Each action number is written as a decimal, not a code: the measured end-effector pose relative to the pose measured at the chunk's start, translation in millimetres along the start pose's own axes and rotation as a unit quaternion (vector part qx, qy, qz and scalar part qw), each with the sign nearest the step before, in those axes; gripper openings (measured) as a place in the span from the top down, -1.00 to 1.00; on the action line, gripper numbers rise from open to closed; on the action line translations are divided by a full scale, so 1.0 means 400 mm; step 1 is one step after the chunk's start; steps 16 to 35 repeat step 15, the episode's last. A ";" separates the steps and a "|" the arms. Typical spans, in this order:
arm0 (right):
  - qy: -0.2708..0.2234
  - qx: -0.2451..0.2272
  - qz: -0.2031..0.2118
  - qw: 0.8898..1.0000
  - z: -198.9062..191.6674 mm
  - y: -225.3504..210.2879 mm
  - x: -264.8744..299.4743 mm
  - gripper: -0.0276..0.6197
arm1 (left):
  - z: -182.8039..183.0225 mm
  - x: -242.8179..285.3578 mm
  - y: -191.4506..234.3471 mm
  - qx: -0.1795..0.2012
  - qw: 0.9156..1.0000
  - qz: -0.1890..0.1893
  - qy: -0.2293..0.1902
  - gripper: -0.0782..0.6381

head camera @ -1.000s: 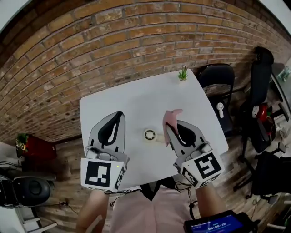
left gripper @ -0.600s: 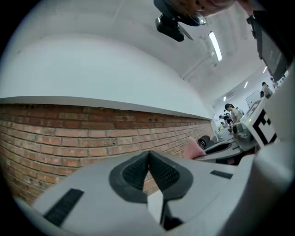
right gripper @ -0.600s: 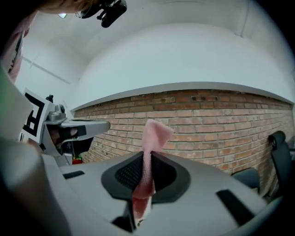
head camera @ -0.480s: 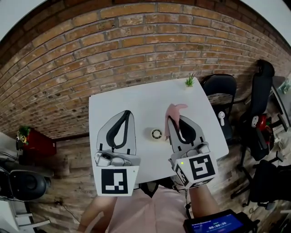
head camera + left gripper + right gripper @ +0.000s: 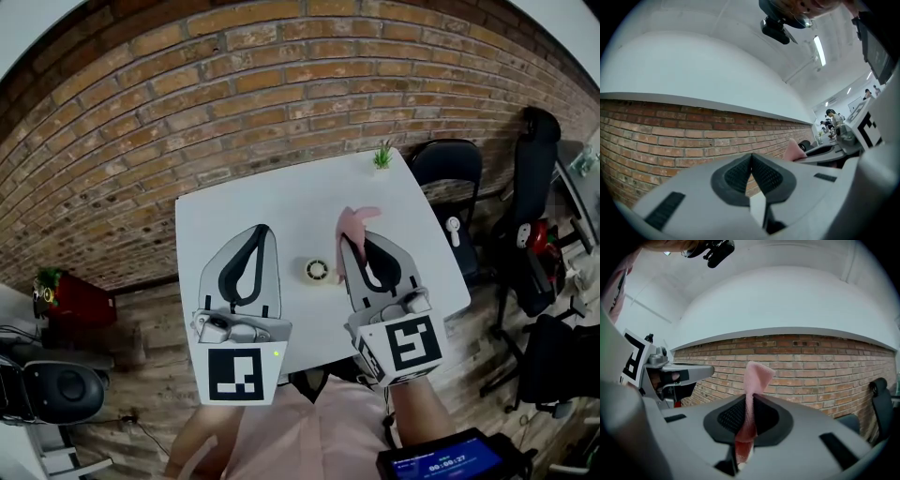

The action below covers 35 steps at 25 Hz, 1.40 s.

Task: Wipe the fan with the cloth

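Note:
In the head view a small round fan lies flat on the white table, between my two grippers. My right gripper is shut on a pink cloth, which sticks up past its tips; the right gripper view shows the cloth pinched between the black pads. My left gripper is shut and holds nothing; in its own view the left gripper points level at the brick wall. Both grippers hover above the table, left and right of the fan.
A small green plant stands at the table's far right corner. Black chairs and bags crowd the floor to the right. A brick wall runs behind the table. A red box sits on the floor at the left.
Both grippers have risen a little and tipped toward level, the right one carrying the cloth. The fan has not moved on the table.

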State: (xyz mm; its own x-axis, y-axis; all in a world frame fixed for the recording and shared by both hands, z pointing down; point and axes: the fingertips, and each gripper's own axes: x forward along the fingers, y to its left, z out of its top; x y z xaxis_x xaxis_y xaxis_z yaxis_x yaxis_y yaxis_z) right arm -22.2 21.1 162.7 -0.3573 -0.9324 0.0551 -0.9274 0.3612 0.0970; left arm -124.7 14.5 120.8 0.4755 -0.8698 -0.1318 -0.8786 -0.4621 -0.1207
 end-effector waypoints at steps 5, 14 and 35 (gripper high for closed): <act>0.002 0.000 -0.003 1.000 -0.006 -0.017 0.001 0.83 | -0.007 0.015 -0.014 -0.001 1.000 -0.004 0.002 0.75; 0.008 0.003 -0.008 1.000 -0.022 -0.045 0.007 0.83 | -0.027 0.043 -0.030 0.003 1.000 -0.010 0.011 0.75; 0.009 0.004 -0.008 1.000 -0.025 -0.048 0.008 0.83 | -0.030 0.046 -0.032 0.003 1.000 -0.011 0.012 0.75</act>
